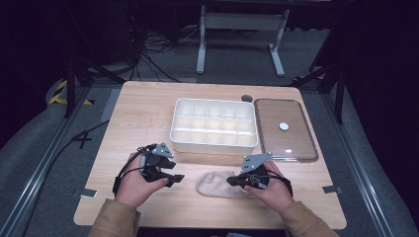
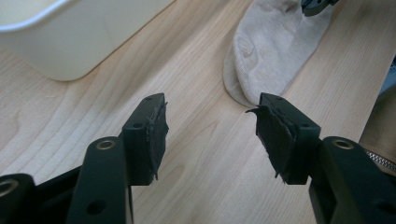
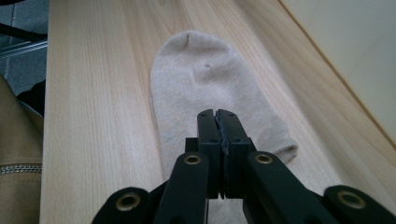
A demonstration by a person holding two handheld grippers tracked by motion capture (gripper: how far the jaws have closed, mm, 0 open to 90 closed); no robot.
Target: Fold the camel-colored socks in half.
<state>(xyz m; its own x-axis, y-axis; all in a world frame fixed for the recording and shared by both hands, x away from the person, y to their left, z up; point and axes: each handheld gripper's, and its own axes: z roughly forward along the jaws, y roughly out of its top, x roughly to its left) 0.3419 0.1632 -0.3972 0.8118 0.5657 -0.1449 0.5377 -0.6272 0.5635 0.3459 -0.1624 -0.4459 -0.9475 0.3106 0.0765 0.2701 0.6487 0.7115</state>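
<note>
A beige sock (image 1: 215, 185) lies flat on the wooden table (image 1: 148, 118) near the front edge, between my two grippers. My left gripper (image 1: 174, 172) sits to the left of it and points toward it. In the left gripper view, the left gripper (image 2: 210, 105) is open with nothing between its pads, and the sock (image 2: 271, 51) lies just ahead. My right gripper (image 1: 231, 181) is at the sock's right end. Seen from the right gripper view, the right gripper (image 3: 218, 114) has its jaws pressed together over the sock (image 3: 201, 84), and no fabric shows between them.
A white compartment tray (image 1: 213, 146) stands behind the sock in the middle of the table. A clear lid (image 1: 291, 145) with a small white disc (image 1: 284, 126) on it lies to its right. The person's tan sleeves come in at the table's front edge.
</note>
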